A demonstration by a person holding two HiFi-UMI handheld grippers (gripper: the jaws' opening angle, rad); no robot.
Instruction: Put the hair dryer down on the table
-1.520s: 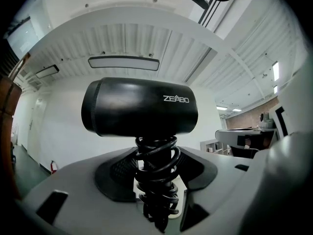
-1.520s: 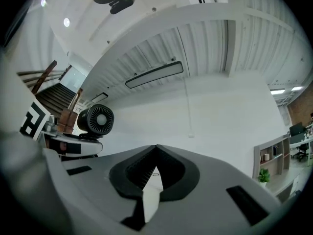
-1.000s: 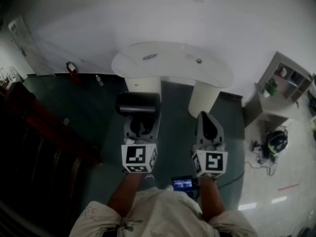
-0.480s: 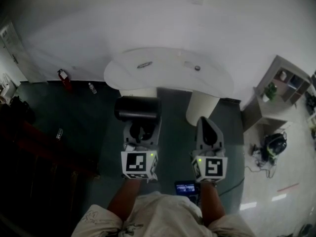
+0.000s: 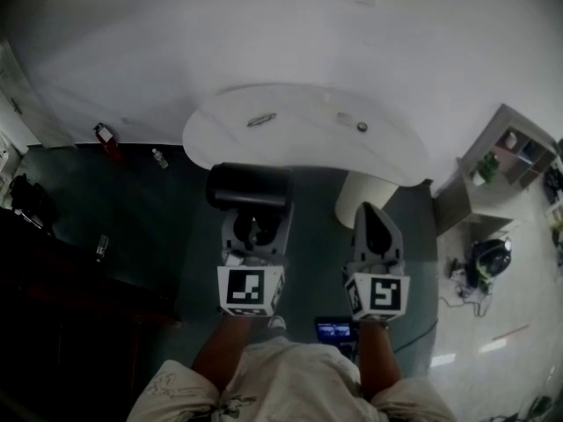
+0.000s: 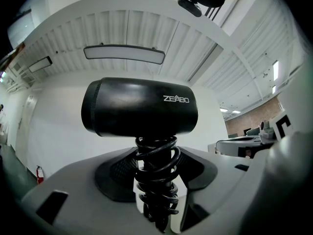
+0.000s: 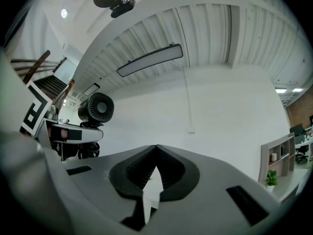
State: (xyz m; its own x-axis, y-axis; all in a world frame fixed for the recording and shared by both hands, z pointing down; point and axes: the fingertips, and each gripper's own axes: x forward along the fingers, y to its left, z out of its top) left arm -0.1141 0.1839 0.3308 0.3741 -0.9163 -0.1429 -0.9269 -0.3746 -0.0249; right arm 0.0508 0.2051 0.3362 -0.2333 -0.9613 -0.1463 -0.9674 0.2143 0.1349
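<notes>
**Hair dryer.** The black hair dryer with a cylindrical barrel (image 6: 141, 106) is held in the air and does not lie on the table. Its barrel lies crosswise above the jaws, with white lettering on its side. Its handle points down between the jaws with a black coiled cord (image 6: 157, 153) wound round it. In the head view the hair dryer (image 5: 249, 187) shows at the near edge of the table top, over the dark floor.

**Left gripper.** The grey left gripper (image 6: 155, 173) clamps the cord-wrapped handle – one pad on each side. In the head view the left gripper (image 5: 253, 225) points away from the person, its marker cube nearest the body.

**Right gripper.** The grey right gripper (image 7: 156, 151) is clenched, its jaw tips meeting, with nothing between them. It stands just beside the left one in the head view (image 5: 371, 211). Its own view shows the rear grille of the hair dryer (image 7: 96, 107) at the left.

**Surroundings.** The white kidney-shaped table (image 5: 308, 139) stands on pale pedestal legs against a white wall. It carries a small dark oval object (image 5: 261, 120) and a small round object (image 5: 361, 127). A red fire extinguisher (image 5: 104, 135) sits on the floor to the left. An open grey shelf unit (image 5: 510, 148) stands at the right.
</notes>
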